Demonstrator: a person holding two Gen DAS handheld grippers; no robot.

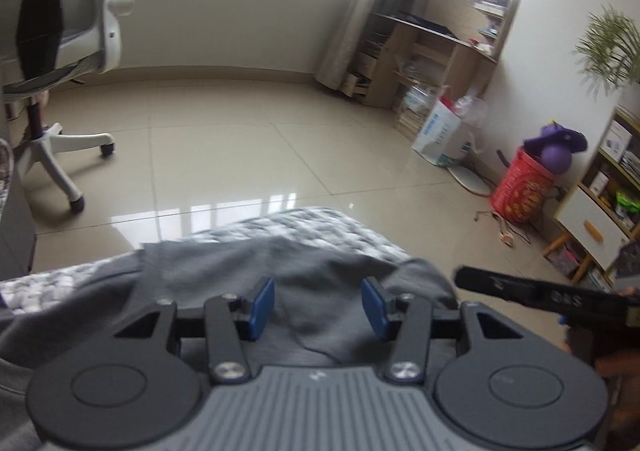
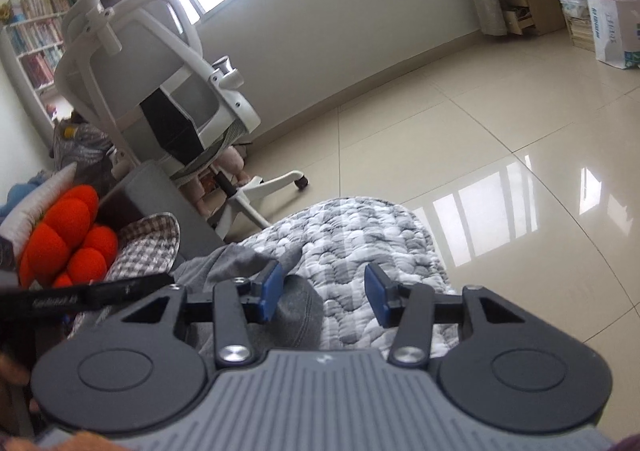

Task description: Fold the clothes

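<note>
A grey garment [image 1: 320, 275] lies rumpled on a grey-white quilted pad [image 1: 304, 223]. My left gripper [image 1: 318, 309] is open and empty just above the cloth, its blue pads [image 1: 262, 307] apart. My right gripper [image 2: 324, 297] is open and empty over the pad [image 2: 360, 239], with a fold of the grey garment [image 2: 296, 307] under its left pad [image 2: 272, 291]. The right gripper's black body shows at the right edge of the left wrist view [image 1: 540, 293]. The left gripper's body shows at the left of the right wrist view [image 2: 88, 293].
A white mesh office chair [image 2: 160, 91] stands on the tiled floor [image 1: 280, 139] beyond the pad. An orange plush cushion [image 2: 68, 235] and a checked cushion [image 2: 148, 247] lie to the left. Shelves [image 1: 420, 51], a paper bag [image 1: 440, 131] and a red bin [image 1: 524, 187] line the right wall.
</note>
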